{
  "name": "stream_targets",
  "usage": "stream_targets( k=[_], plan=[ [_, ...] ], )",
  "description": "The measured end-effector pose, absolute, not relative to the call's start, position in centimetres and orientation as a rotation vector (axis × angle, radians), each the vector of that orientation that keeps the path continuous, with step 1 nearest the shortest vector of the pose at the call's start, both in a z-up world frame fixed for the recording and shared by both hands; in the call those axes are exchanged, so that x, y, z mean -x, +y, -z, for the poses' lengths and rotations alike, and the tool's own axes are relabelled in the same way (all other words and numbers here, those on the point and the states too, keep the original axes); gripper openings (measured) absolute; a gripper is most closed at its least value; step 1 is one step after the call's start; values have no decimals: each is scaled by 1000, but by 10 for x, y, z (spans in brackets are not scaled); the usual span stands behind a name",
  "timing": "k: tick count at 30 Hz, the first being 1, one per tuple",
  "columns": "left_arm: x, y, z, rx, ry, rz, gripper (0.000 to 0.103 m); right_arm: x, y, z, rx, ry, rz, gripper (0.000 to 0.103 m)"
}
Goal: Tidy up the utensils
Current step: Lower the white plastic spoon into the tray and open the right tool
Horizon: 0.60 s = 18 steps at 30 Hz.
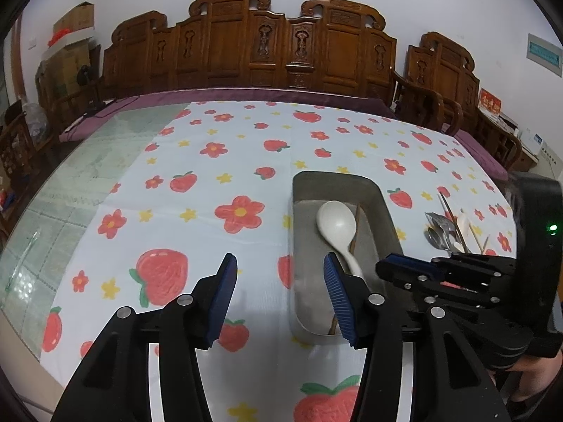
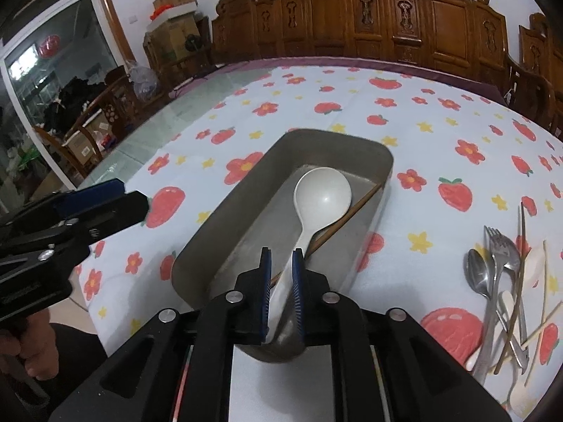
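A grey metal tray (image 2: 246,190) (image 1: 387,218) sits on the strawberry-print tablecloth. In it lie a white ladle-like spoon (image 2: 322,193) (image 1: 336,225) and a brown chopstick (image 2: 359,204) (image 1: 356,227). My right gripper (image 2: 281,263) hangs over the tray's near end with its jaws a narrow gap apart around the spoon's handle end; I cannot tell if the pads touch it. My left gripper (image 1: 279,270) is open and empty above the cloth, at the tray's left rim. A pile of loose utensils (image 2: 503,281) (image 1: 447,228) lies right of the tray: metal spoons, a fork, white spoons, chopsticks.
Carved wooden chairs (image 1: 253,42) line the far side of the table. Bare glass tabletop (image 1: 88,161) shows left of the cloth. Cardboard boxes (image 2: 176,14) stand in the far left corner by a glass door (image 2: 42,81).
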<state>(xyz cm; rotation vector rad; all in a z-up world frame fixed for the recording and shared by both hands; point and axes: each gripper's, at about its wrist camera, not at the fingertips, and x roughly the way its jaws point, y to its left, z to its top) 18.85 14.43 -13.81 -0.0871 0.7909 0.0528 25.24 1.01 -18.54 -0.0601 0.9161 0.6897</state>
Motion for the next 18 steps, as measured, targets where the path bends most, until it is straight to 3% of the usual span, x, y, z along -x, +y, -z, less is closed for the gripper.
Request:
stream_targets(
  k=[11,13,18],
  plan=[
    [-184,102,139,41,775,23,55,-225,-53,143,105,800,-650,15],
    [-183,89,140,26,772,47,65,-219,-71,138,105,787,-624,15],
    [-179,59,142,-16,759,107,71,-210,-121,133,108,772,-537,20]
  ],
)
